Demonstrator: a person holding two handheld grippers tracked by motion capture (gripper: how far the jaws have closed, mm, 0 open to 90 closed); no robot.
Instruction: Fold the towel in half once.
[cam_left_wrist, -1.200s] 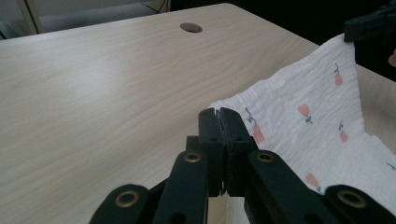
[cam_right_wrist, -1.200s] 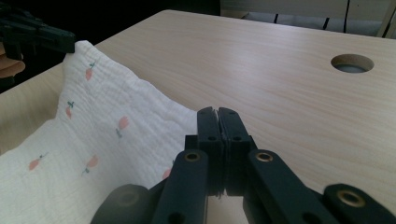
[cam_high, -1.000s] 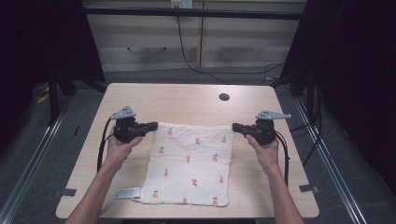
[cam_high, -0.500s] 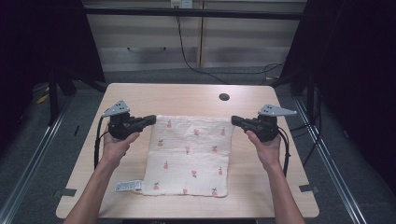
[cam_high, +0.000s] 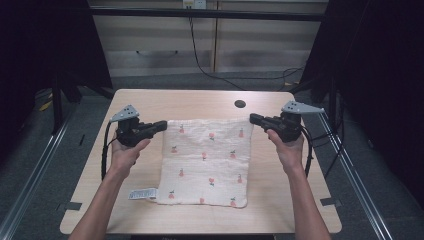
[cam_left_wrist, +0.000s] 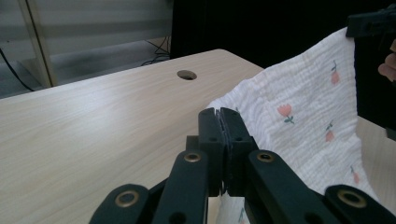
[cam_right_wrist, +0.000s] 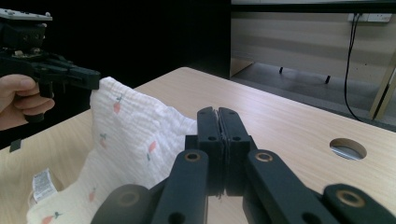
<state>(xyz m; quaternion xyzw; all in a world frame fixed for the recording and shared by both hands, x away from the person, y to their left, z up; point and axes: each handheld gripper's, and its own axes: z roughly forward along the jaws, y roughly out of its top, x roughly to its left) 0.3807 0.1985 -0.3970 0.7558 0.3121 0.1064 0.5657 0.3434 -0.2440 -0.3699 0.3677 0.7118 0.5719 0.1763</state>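
Cloth (cam_high: 207, 160): white with small pink flowers, far corners lifted, near edge lying on the table (cam_high: 150, 102).
Left gripper (cam_high: 161, 125): jaws pressed together on the left corner.
Right gripper (cam_high: 254, 119): jaws pressed together on the right corner.
Hole (cam_high: 240, 104): in the tabletop, behind the cloth.
Tag (cam_high: 142, 193): white, at the near left corner; print too small to read.

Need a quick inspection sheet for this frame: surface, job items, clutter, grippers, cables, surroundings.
Surface: wooden table, round grommet hole at far edge.
Job's things: white cloth with small fruit print, far edge lifted, near part lying flat; care label at near left corner.
Clutter: nothing seen.
Grippers: left gripper and right gripper each shut on a far corner.
Cables: black cable trails from left gripper.
Surroundings: dark curtains, grey floor.
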